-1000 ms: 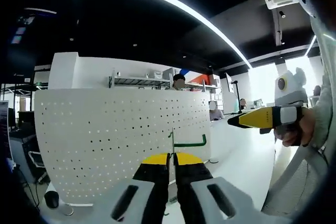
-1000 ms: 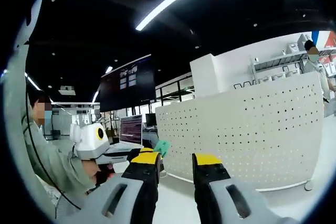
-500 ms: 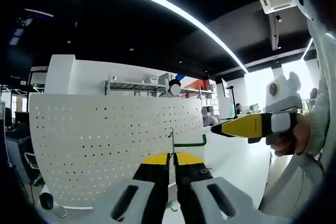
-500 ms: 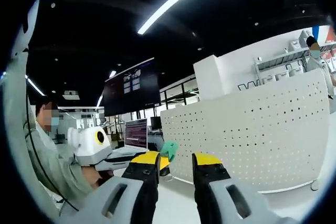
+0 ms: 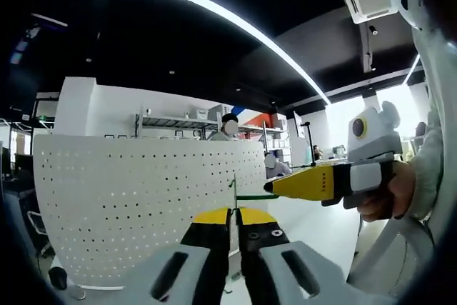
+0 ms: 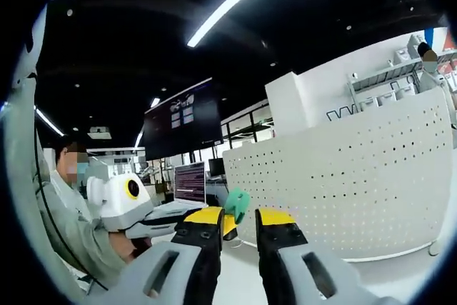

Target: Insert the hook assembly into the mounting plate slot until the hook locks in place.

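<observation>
Two grippers are seen before a white perforated mounting plate (image 5: 143, 212) that stands upright on a white worktop (image 5: 314, 230). In the left gripper view, the left gripper (image 5: 234, 213) has its jaws nearly together, clamped on the thin stem of a green hook assembly (image 5: 246, 194), which is held just in front of the plate's right edge. The right gripper (image 5: 275, 188) is held in a hand (image 5: 389, 191) and reaches in from the right, its tip touching the hook's arm. In the right gripper view, the right gripper's (image 6: 239, 217) jaws stand narrowly apart, nothing gripped, with the green hook between their tips.
</observation>
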Tool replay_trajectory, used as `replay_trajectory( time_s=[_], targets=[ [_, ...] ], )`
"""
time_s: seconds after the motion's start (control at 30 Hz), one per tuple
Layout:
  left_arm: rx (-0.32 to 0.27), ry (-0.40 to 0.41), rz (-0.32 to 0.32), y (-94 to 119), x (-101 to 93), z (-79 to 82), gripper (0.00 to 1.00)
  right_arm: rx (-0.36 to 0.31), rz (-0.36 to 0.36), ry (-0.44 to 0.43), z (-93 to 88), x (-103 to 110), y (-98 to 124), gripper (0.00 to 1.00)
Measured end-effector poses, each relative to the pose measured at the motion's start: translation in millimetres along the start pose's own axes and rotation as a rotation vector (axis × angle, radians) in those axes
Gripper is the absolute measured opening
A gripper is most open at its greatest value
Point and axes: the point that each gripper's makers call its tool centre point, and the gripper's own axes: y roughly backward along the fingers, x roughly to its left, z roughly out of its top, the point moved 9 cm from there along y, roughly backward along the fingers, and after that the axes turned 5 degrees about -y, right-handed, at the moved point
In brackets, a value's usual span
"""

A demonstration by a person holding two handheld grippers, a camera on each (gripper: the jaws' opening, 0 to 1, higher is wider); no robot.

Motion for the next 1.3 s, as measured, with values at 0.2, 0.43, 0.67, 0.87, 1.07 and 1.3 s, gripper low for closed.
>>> replay_trajectory(
  time_s=[0.2,0.43,0.67,0.87,1.07,1.3],
  targets=[
    [-0.015,-0.024,-0.015,-2,-6.0,5.3,0.03,0.000,0.004,-0.004,0.7,2,0,0.14],
    [-0.028,-0.049,-0.040,-2,-11.9,9.6,0.03,-0.007,0.005,0.004,3.6,3,0,0.10],
    [-0.037,-0.057,-0.056,-3,-15.3,11.6,0.03,-0.003,-0.003,0.008,2.2,4,0,0.07],
    [-0.027,-0.069,-0.063,-3,-17.7,9.4,0.03,0.005,-0.014,0.007,0.1,2,0,0.04],
    [-0.013,-0.070,-0.057,-3,-17.5,6.0,0.03,0.017,-0.005,0.039,-2.7,6,-1,0.01],
    [0.002,-0.083,-0.046,-6,-14.5,0.6,0.04,0.032,-0.024,0.062,-5.4,3,-6,0.01]
  ],
)
